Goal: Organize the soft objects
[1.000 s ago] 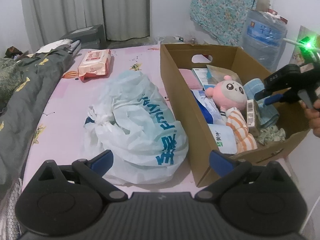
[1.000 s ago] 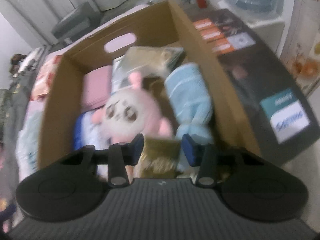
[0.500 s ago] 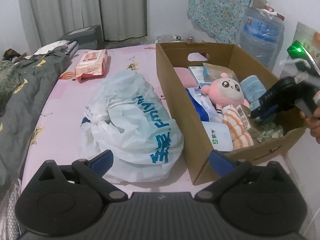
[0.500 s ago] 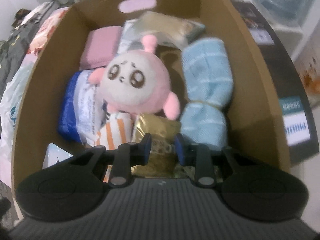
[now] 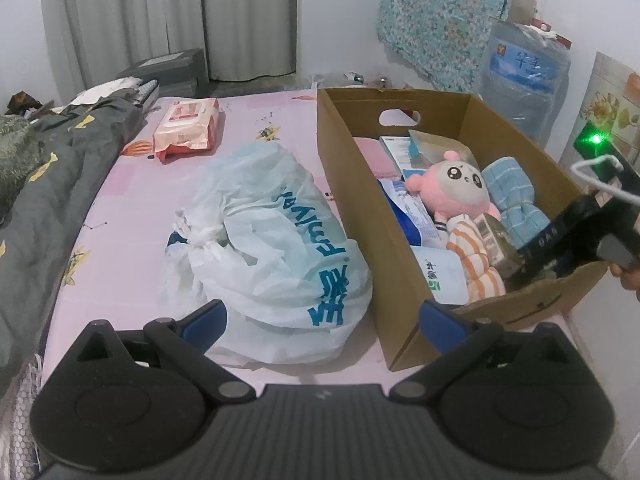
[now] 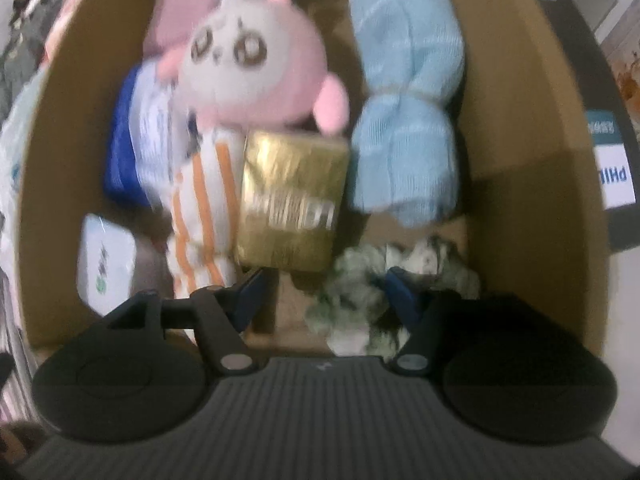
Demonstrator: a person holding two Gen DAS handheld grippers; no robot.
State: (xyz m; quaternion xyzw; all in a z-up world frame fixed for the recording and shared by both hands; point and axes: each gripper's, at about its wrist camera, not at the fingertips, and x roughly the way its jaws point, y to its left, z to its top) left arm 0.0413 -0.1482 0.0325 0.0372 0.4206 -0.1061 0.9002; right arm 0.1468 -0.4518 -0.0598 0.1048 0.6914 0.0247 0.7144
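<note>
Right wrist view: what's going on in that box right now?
A person is sorting soft items with two handheld grippers. The right gripper is down inside the cardboard box, open, its fingers straddling a crumpled green-and-white fabric piece at the near end, not yet clamped. The pink plush doll, blue towel roll and gold packet lie just ahead. The left gripper hangs open over the bed by the white plastic bag.

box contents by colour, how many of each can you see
pink: 2, the plush and a pad
light blue: 1, the towel
gold: 1, the packet
orange-striped: 1, the cloth
blue and white: 1, the pack
white: 1, the pouch
green-white: 1, the scrunchie
total: 8; items at the far end of the box are unclear
</note>
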